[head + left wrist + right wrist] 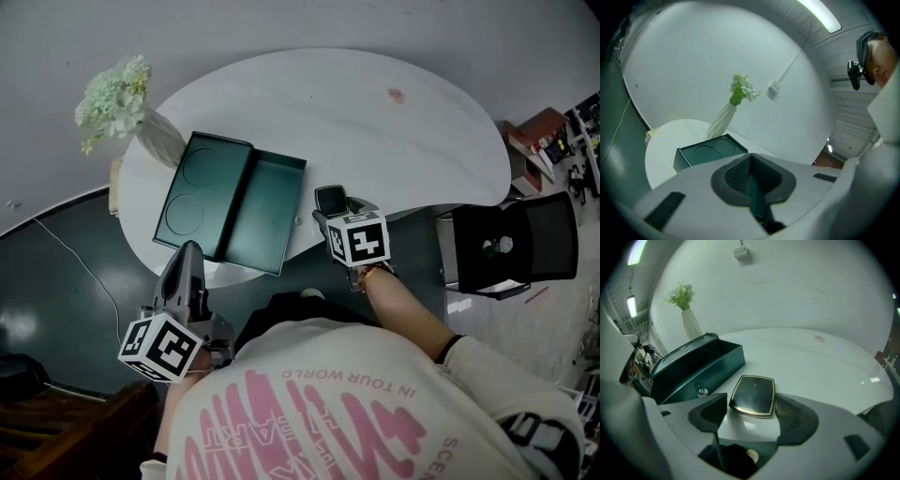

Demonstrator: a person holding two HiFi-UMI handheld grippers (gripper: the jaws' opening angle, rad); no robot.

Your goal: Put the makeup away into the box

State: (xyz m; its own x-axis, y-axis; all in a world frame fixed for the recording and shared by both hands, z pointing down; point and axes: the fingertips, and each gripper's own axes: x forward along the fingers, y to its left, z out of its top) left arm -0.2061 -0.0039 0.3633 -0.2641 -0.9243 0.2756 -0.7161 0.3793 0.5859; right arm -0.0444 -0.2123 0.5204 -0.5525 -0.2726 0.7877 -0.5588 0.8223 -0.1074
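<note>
A dark compact with a gold rim [753,395] lies flat on the white table [375,141] near its front edge. My right gripper [750,400] stands open around it, a pad on each side, neither pressing. In the head view the compact [331,199] shows at that gripper's [330,204] tip, just right of the dark green box [267,211]. The box lies open, its lid [197,192] folded out to the left, and nothing shows inside. My left gripper [190,253] hangs shut and empty off the table's near left edge, pointing at the box [710,152].
A white vase of pale flowers [117,98] stands at the table's far left corner, behind the box. A small pink mark [396,95] is on the far tabletop. A black chair [511,244] sits off the table's right end. A cable [75,262] runs across the floor at left.
</note>
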